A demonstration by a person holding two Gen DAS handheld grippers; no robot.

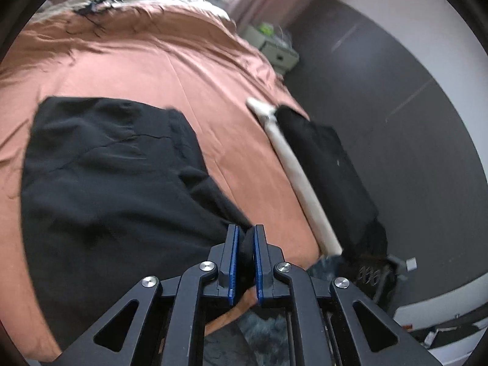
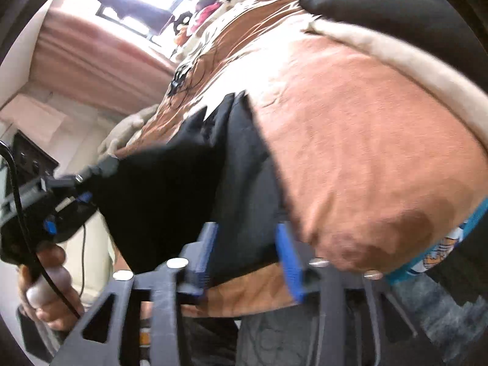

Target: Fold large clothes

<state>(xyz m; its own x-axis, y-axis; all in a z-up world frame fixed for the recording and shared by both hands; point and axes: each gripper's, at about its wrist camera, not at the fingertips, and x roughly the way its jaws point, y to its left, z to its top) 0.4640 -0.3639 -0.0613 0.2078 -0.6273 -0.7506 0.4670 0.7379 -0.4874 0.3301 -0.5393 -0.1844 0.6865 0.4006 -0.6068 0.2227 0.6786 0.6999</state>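
A large black garment (image 1: 106, 183) lies spread on the orange-brown bedsheet (image 1: 183, 70). My left gripper (image 1: 245, 241) is shut on a corner of it, and the black cloth bunches between the blue pads near the bed's edge. In the right wrist view the same garment (image 2: 183, 198) runs from the left gripper (image 2: 103, 164), held by a hand (image 2: 45, 289), down to my right gripper (image 2: 250, 250). The right gripper's blue pads (image 2: 289, 259) stand apart. A fold of black cloth lies between them, and they do not squeeze it.
Another black cloth (image 1: 320, 158) with a cream band (image 1: 292, 164) lies along the bed's right edge. Beyond it are dark grey floor (image 1: 396, 122) and a small pale nightstand (image 1: 279, 50). A rumpled blanket and pillows sit at the bed's far end. A grey rug (image 1: 268, 335) lies below.
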